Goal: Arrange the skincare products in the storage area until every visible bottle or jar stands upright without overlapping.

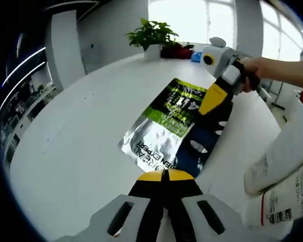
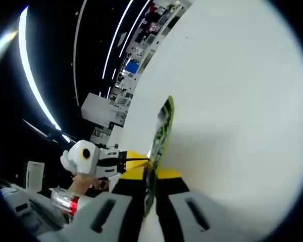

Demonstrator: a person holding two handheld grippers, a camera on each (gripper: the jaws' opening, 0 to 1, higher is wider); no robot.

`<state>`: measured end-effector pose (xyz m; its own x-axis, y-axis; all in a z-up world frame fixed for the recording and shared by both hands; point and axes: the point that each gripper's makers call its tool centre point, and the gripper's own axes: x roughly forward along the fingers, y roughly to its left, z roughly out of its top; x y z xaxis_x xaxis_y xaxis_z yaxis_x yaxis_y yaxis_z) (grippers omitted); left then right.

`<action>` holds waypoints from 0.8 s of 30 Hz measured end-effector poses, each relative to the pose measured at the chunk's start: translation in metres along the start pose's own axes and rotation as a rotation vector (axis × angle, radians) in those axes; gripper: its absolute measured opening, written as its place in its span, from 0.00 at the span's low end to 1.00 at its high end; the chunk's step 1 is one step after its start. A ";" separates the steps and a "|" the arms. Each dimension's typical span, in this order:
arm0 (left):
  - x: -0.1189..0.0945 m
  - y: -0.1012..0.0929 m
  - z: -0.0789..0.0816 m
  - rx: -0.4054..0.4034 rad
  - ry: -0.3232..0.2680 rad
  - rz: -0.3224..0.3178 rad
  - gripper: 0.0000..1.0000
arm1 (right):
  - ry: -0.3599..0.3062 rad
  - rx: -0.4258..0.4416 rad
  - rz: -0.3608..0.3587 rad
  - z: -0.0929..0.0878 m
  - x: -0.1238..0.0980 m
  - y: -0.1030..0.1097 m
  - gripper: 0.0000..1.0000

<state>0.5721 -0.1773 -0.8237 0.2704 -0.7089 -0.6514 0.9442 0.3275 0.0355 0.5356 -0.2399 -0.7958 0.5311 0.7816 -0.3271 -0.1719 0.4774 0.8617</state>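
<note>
A flat pouch (image 1: 161, 126), green, silver and dark blue with "MEN EXPERT" printed on it, hangs over the white table (image 1: 81, 131), held from two sides. My left gripper (image 1: 165, 176) is shut on its near silver edge. From the right, my right gripper (image 1: 206, 106) clamps the pouch's far green side with its yellow tips, a hand behind it. In the right gripper view the pouch (image 2: 161, 131) shows edge-on, running up from my shut right gripper (image 2: 152, 174). The left gripper (image 2: 136, 159) meets the pouch from the left.
A potted plant (image 1: 152, 34) and a red item (image 1: 178, 50) stand at the table's far edge. A white package with a barcode label (image 1: 285, 196) sits close on the right. Shelving (image 2: 136, 55) lies beyond the table edge.
</note>
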 end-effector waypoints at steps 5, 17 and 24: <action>0.005 0.004 0.005 0.002 0.011 0.002 0.00 | -0.019 0.002 -0.013 0.004 -0.001 -0.004 0.04; 0.008 0.009 0.008 -0.073 0.016 0.025 0.00 | -0.069 -0.043 -0.046 0.010 -0.001 -0.010 0.01; -0.003 0.021 0.011 -0.172 -0.006 0.044 0.08 | -0.075 -0.076 -0.042 0.016 -0.005 -0.007 0.01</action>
<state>0.5933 -0.1749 -0.8127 0.3122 -0.6950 -0.6477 0.8853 0.4601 -0.0670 0.5474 -0.2531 -0.7945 0.5994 0.7294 -0.3297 -0.2095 0.5405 0.8149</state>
